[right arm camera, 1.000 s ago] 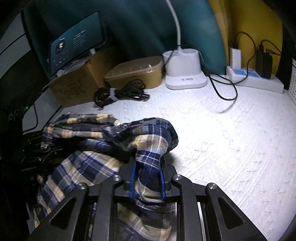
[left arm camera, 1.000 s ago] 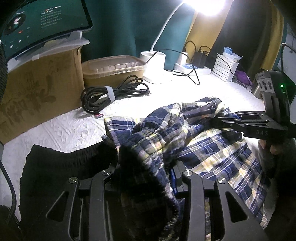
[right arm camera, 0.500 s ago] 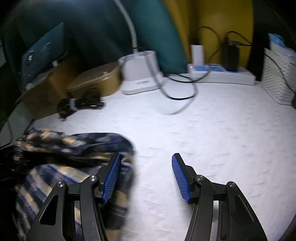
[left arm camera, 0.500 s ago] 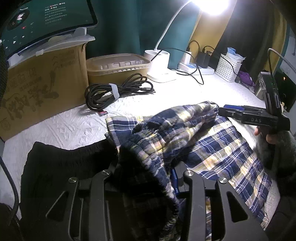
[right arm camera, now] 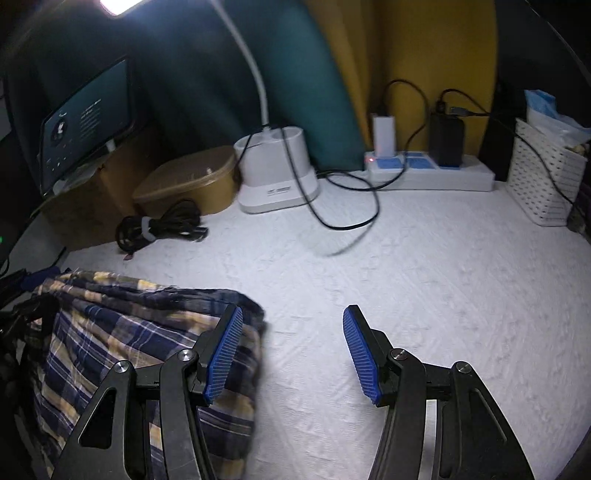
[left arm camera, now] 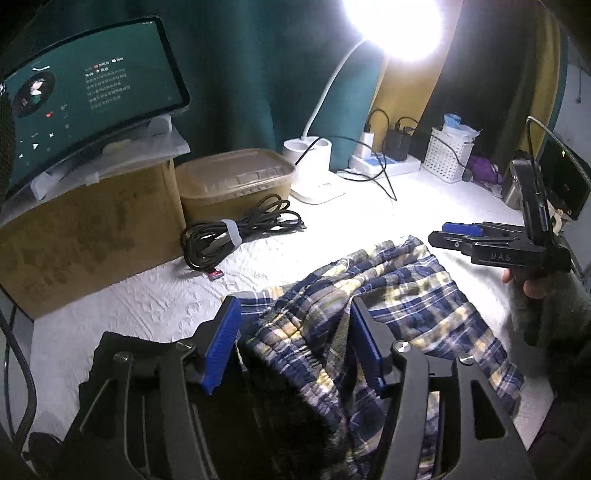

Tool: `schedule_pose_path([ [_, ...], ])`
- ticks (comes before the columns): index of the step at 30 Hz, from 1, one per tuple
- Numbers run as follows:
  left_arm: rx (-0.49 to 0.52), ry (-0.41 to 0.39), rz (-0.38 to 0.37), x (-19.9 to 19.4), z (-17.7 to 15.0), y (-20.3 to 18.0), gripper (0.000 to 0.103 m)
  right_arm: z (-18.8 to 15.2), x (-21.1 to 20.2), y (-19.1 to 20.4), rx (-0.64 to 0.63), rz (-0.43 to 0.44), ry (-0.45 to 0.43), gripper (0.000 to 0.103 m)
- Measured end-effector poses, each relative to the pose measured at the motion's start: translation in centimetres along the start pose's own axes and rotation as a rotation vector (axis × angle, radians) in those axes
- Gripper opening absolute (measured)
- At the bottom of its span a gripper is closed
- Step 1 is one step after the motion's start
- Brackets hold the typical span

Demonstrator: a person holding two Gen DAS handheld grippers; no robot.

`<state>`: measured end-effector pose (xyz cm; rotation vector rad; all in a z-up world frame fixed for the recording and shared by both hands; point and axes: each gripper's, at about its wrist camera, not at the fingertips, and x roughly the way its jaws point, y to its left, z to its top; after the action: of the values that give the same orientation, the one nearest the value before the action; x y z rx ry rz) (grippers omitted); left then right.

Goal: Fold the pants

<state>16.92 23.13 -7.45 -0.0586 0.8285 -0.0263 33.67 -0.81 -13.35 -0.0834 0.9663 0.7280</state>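
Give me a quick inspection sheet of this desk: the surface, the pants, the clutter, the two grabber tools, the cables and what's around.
Surface: white textured cover, brightly lit.
Job's things: plaid pants lying bunched, not neatly folded; a dark garment beside them.
Clutter: cardboard box, tan lidded container, white basket.
Grippers: left gripper has just been opening, plaid cloth between its jaws but no longer pinched; right gripper open, nothing between, pants to its left.
Cables: coiled black cable; loose black lead running to the power strip.
Surroundings: lit screen, desk lamp, teal and yellow curtains.
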Motion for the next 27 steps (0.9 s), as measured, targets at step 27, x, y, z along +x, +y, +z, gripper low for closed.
schedule_pose_path([
  [27, -0.083, -0.054, 0.064, -1.7, 0.2, 1.3, 0.085, 0.3, -1.0, 1.3, -0.036, -0.010, 0.014, 0.058],
])
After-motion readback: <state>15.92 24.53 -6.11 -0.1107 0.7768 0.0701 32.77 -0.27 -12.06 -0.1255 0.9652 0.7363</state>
